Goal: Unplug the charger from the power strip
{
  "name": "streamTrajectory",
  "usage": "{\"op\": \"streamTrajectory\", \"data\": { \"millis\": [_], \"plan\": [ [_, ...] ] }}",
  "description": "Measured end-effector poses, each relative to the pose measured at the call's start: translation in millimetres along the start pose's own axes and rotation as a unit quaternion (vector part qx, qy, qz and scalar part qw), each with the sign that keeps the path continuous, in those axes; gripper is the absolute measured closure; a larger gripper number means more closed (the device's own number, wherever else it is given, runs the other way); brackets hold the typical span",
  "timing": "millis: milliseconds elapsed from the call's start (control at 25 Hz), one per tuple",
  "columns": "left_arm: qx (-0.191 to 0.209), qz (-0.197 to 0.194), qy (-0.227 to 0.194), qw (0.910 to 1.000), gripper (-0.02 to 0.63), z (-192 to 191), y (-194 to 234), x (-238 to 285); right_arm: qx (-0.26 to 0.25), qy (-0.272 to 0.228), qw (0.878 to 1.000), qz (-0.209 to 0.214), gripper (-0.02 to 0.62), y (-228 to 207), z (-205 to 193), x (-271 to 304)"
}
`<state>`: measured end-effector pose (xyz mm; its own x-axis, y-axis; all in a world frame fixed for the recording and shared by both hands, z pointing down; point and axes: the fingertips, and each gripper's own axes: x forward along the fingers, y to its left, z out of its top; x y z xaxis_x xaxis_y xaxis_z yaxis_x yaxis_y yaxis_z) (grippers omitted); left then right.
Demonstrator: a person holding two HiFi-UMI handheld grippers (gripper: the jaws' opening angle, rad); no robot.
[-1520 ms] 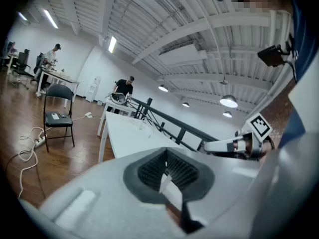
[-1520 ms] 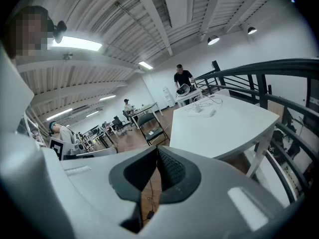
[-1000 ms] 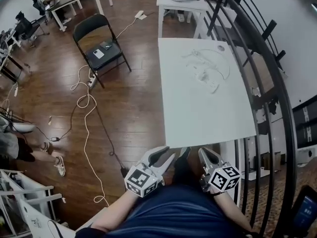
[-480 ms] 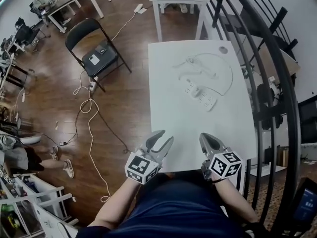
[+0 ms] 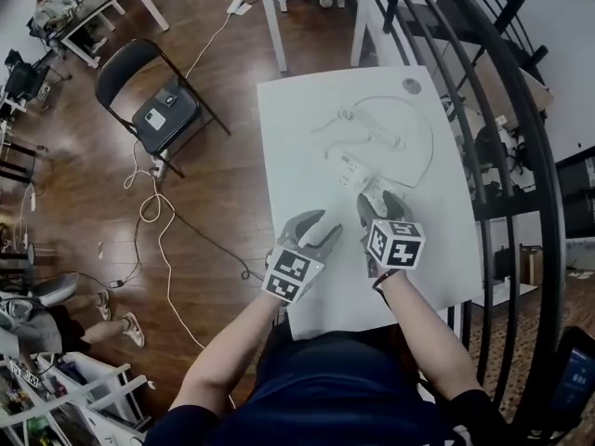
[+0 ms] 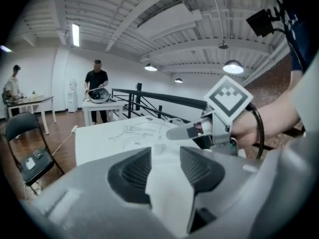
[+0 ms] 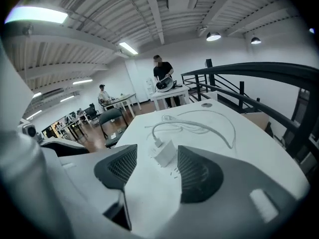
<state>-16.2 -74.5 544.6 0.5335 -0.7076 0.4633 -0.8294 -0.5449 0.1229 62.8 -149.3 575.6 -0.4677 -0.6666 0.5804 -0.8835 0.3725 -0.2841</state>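
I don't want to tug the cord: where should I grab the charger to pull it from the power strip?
Probably grip the charger body by its two flat side faces, coming from the near side and above. It stands upright as a block on the power strip, and its cord leaves the far top corner.

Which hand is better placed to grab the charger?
Right. The right gripper, jaws opening, points at the charger just ahead, nothing between them yet; the left gripper, opening and empty, sits farther back.
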Motion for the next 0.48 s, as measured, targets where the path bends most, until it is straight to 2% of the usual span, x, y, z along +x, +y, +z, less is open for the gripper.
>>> {"op": "streamTrajectory", "data": {
  "millis": [200, 320, 480],
  "plan": [
    [0.069, -0.043, 0.062, 0.9948, 0.348, -23.6, 7.0, 39.2, -0.011, 0.051, 0.997, -0.054, 0.316, -6.2, -10.9, 38.6],
    [0.069, -0.049, 0.070, 0.9939, 0.347, -32.0, 10.7, 42.3, -0.013, 0.076, 0.994, -0.083, 0.304, -13.2, -15.9, 55.4],
    [0.064, -0.052, 0.076, 0.9937, 0.348, -41.1, 11.3, 37.6, -0.035, 0.099, 0.991, -0.081, 0.331, -13.4, -21.1, 62.6]
  ]
}}
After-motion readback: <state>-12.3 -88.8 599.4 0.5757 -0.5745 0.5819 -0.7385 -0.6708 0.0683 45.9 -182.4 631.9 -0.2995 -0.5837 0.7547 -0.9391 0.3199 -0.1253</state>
